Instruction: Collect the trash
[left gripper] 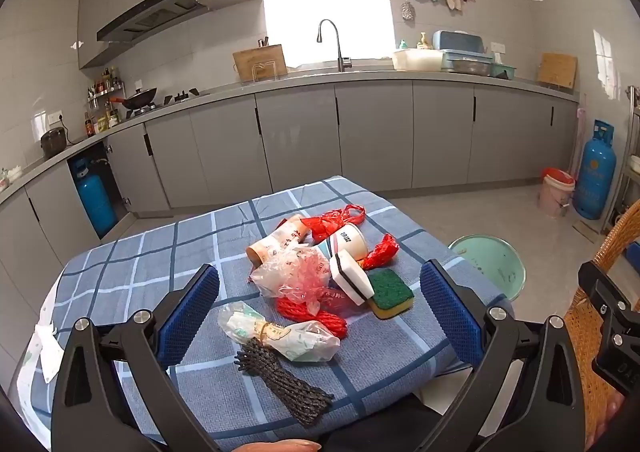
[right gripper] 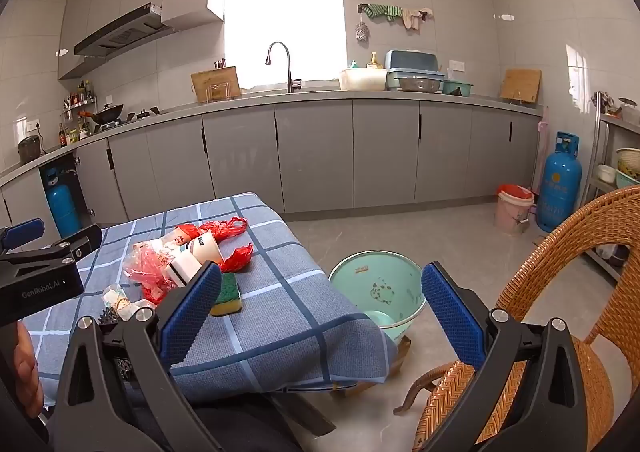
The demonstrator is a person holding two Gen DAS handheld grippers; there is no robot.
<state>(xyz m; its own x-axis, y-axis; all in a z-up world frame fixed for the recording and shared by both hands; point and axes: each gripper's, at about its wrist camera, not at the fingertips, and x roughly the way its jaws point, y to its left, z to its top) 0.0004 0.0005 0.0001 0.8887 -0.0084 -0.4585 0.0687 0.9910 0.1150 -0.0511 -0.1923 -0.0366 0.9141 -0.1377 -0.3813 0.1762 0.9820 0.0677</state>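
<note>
- Left gripper (left gripper: 320,316) is hanging over the near edge of the checked tablecloth (left gripper: 160,252), jaws spread wide, nothing between the blue pads; it is tilting gently down toward the trash pile.
- Right gripper (right gripper: 322,316) is likewise gaping and empty, hovering off the tablecloth's right edge, with the mint-green bin (right gripper: 376,288) showing between its fingers on the floor.
- Nearest the left gripper, a black mesh sleeve (left gripper: 282,384) is lying on the tablecloth, touching a crumpled clear wrapper (left gripper: 280,332).
- Just beyond the wrapper, a red rope coil (left gripper: 312,314) is sitting under a pink-printed plastic bag (left gripper: 292,272).
- A white eraser sponge (left gripper: 350,276) is leaning on a green scouring sponge (left gripper: 390,292); the sponges may not be trash, judging by their condition.
- Farther back, two paper cups (left gripper: 348,242) and red plastic bags (left gripper: 334,219) are resting at the pile's far side.
- Judged step: picking the first piece. Taking the near mesh sleeve or wrapper first looks wisest, closing on bunched material rather than a loose film edge.
- Risk: a bag could snag the rope and drag neighbours off the tablecloth; lifting straight up before swinging toward the bin should be helping.
</note>
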